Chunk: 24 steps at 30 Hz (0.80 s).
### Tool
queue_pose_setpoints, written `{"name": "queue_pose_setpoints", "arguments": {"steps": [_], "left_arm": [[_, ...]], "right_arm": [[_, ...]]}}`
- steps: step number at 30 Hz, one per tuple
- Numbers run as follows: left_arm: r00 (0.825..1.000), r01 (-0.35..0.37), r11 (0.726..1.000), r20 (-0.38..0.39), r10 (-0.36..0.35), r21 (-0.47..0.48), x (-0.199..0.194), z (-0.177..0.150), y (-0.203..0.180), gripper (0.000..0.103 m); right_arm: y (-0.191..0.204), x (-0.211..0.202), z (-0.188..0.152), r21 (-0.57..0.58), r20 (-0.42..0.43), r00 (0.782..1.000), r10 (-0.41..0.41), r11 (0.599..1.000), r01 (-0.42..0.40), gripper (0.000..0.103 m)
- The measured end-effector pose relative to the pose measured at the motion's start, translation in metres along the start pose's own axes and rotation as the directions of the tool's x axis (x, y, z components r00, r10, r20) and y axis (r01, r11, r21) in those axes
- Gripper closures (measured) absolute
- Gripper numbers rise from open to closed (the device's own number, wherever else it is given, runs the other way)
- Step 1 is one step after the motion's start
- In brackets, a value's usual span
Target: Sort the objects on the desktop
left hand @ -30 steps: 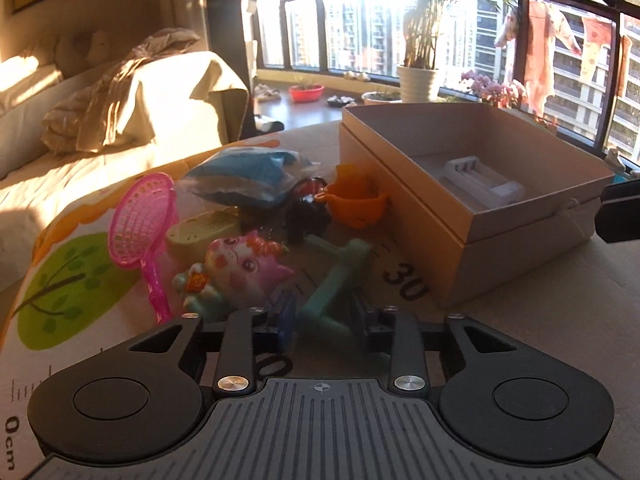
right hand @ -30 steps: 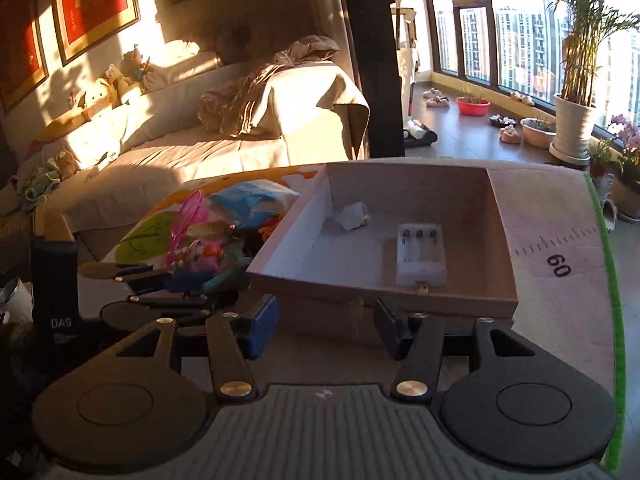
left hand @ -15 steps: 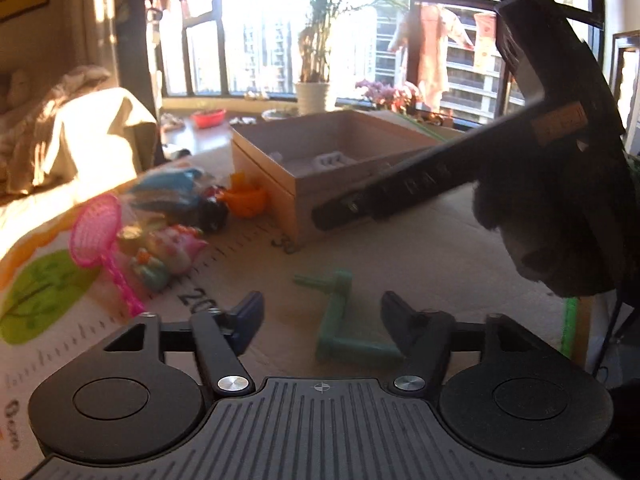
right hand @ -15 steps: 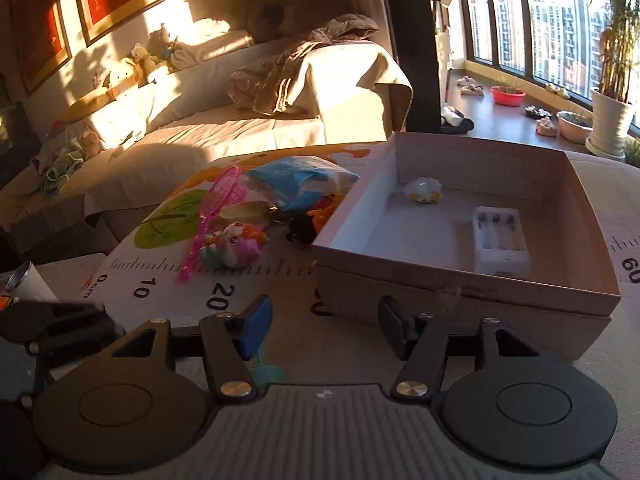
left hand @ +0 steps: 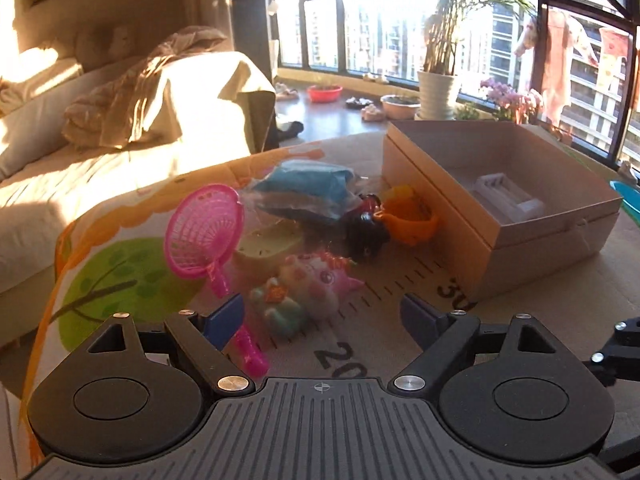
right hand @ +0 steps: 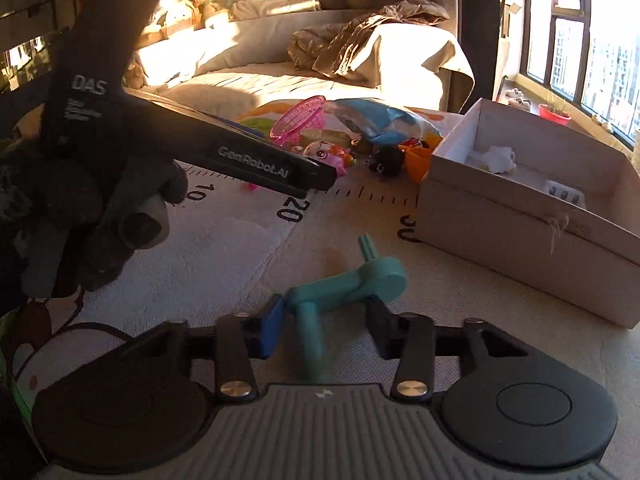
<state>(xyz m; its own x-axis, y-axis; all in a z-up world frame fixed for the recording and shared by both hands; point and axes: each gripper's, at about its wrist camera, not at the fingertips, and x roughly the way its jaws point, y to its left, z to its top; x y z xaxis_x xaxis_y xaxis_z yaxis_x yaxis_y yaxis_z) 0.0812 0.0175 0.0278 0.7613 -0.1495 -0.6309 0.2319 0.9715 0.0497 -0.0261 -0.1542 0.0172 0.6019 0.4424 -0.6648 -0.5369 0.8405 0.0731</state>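
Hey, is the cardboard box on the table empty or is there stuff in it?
Not empty. The open cardboard box holds a small white toy and a white plastic tray on its floor.

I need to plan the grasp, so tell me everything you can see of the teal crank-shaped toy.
The teal toy looks like smooth moulded plastic: a straight bar with a round hub at one end carrying a short peg, and a second arm bent off the other end toward the camera. It lies flat on the mat, in front of the box and apart from it. It sits between the closing jaws of the right gripper; contact is unclear.
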Motion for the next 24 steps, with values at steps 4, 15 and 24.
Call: {"name": "queue_pose_setpoints", "arguments": {"steps": [4, 15, 24], "left_arm": [[1.0, -0.014, 1.0, -0.012, 0.014, -0.006, 0.011, -0.001, -0.002, 0.012], [0.965, 0.262, 0.949, -0.034, -0.26, 0.173, -0.01, -0.024, -0.038, 0.008], [1.0, 0.018, 0.996, -0.022, -0.016, 0.088, 0.017, -0.003, -0.028, 0.01]], "right_arm": [[-0.034, -0.017, -0.006, 0.097, 0.005, 0.995, -0.1, 0.99, 0.099, 0.071], [-0.087, -0.046, -0.032, 0.265, 0.028, 0.968, -0.251, 0.935, 0.235, 0.063], [-0.063, -0.035, -0.02, 0.16, 0.096, 0.969, -0.226, 0.965, 0.209, 0.055]]}}
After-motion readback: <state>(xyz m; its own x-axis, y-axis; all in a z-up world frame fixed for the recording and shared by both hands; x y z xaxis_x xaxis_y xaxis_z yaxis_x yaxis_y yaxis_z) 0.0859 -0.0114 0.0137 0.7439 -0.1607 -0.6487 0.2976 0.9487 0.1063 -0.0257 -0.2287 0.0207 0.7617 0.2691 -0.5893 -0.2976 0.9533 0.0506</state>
